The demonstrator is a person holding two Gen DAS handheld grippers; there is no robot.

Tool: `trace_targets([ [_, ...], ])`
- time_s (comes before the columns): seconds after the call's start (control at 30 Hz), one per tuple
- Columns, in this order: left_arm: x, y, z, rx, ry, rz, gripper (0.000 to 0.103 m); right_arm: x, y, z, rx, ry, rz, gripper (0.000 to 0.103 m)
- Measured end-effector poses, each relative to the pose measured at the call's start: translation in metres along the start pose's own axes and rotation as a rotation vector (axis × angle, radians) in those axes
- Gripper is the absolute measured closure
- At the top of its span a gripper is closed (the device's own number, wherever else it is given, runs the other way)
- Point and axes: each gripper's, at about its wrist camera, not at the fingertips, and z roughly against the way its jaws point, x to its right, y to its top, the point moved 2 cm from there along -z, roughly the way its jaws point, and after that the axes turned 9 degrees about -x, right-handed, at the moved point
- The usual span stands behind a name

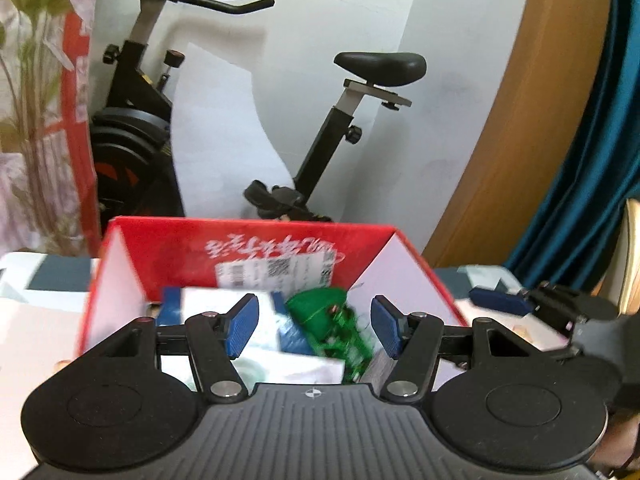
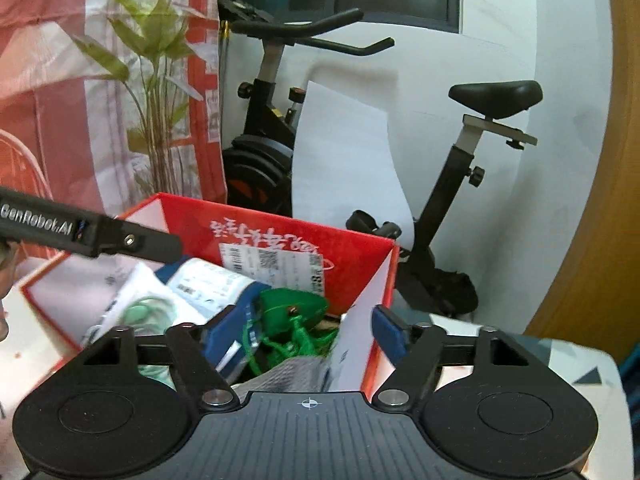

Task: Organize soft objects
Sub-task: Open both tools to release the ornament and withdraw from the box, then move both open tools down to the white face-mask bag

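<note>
One red box [image 2: 280,236], perhaps three packets [image 2: 208,280]

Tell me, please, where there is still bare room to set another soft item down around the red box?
Inside the red box it is crowded: white packets and a green net bag fill it. Bare tabletop shows right of the box's right wall, and a strip left of its left wall.

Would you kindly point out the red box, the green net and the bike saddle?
red box [image 1: 256,240]: left wrist view, far wall.
green net [image 2: 292,312]: right wrist view, bunched top.
bike saddle [image 1: 380,66]: left wrist view, seat top.
</note>
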Motion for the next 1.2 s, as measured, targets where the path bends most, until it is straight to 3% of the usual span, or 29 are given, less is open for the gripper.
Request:
trace_targets([
  [0.23,-0.009,-0.029,0.036,-0.039,0.100,0.016,0.039,-0.019,-0.014,0.028,0.013,0.017,-0.012,0.028],
  [0.73,-0.031,-0.086,0.078,-0.075,0.144,0.072,0.039,-0.054,-0.055,0.061,-0.028,0.057,-0.009,0.028],
  [1.03,-0.065,-0.135,0.073,-0.167,0.192,0.158,0.039,-0.060,-0.100,0.052,-0.125,0.078,-0.047,0.028],
  [1.2,-0.059,-0.160,0.059,-0.202,0.231,0.120,0.039,-0.073,-0.123,0.044,-0.182,0.084,-0.035,0.028],
])
